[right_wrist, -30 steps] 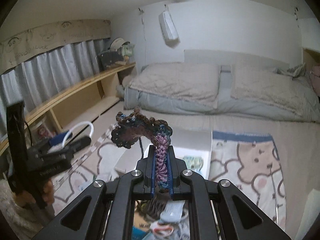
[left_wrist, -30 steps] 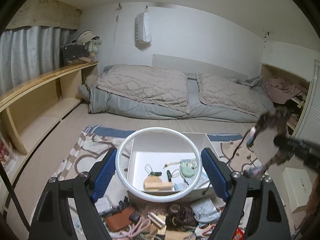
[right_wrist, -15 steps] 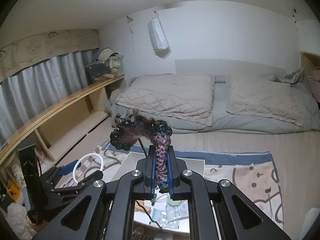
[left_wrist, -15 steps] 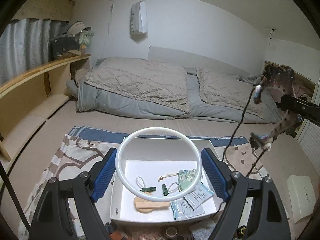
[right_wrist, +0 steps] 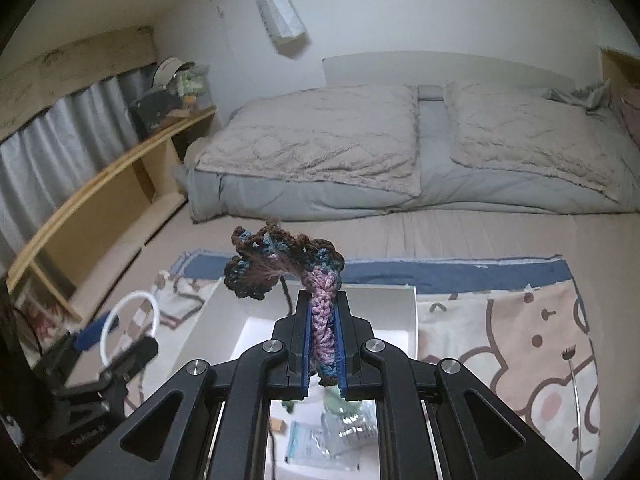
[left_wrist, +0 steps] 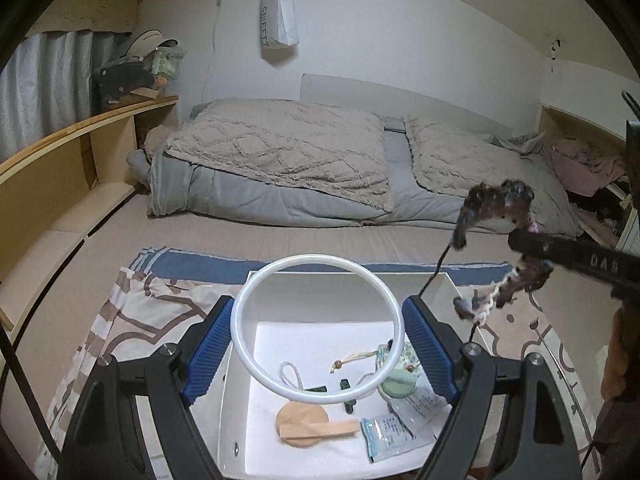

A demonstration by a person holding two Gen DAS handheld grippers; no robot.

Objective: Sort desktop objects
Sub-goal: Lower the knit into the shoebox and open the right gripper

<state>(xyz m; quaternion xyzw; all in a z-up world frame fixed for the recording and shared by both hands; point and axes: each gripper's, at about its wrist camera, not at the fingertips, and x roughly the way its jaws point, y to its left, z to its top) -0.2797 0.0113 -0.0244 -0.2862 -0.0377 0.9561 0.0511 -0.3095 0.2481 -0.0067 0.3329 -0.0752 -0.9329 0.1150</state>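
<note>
Left gripper (left_wrist: 316, 336) spread wide, blue pads clamped against opposite sides of a white ring (left_wrist: 316, 330), held above the open white box (left_wrist: 248, 400). Right gripper (right_wrist: 323, 336) nearly together, pinching a crocheted yarn piece (right_wrist: 280, 270) over the same box, above the patterned rug (right_wrist: 500, 320).

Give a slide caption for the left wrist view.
Left tongs hold a white ring over the white box.
</note>
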